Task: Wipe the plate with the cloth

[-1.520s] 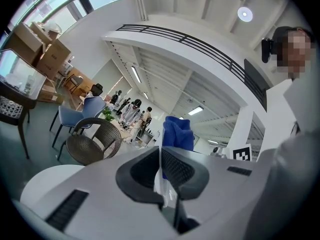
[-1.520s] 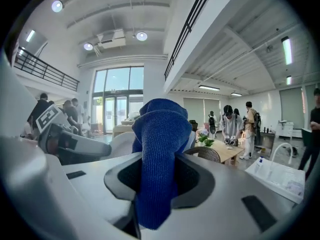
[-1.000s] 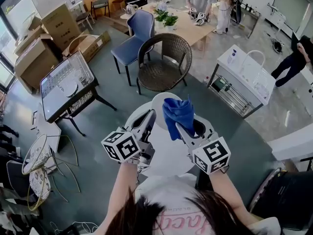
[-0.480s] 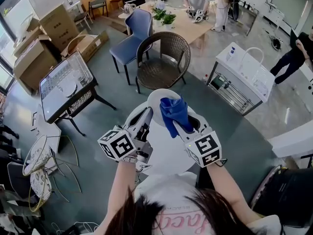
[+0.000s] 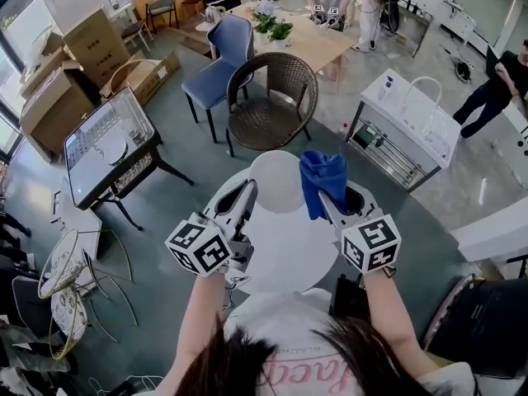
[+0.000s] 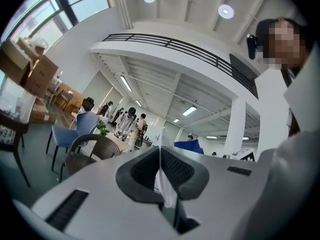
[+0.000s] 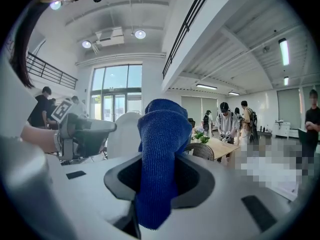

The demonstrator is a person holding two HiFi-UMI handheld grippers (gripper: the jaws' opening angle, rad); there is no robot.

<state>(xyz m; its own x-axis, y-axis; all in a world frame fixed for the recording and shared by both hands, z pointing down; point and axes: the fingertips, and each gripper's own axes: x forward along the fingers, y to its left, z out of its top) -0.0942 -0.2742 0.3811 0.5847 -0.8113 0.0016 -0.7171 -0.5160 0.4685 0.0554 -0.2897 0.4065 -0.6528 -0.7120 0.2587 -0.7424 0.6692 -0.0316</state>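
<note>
A: At left, your left hand-held gripper (image 5: 246, 192) is clamped shut on the near-left rim of the white plate (image 5: 276, 180). It holds the plate up off the round tabletop (image 5: 285, 258), probably so the face is steady and open to wiping.

B: To its right, your right hand-held gripper (image 5: 330, 205) pinches the blue cloth (image 5: 323, 180). The cloth bunches up above the jaws, just beside the plate's right edge. I cannot tell whether they touch.

A: You have room. The plate's face is bare, and the tabletop below is mostly free.

B: Mind the far side. The plate hangs over the tabletop's far edge, with a wicker chair (image 5: 268, 97) beyond.
</note>
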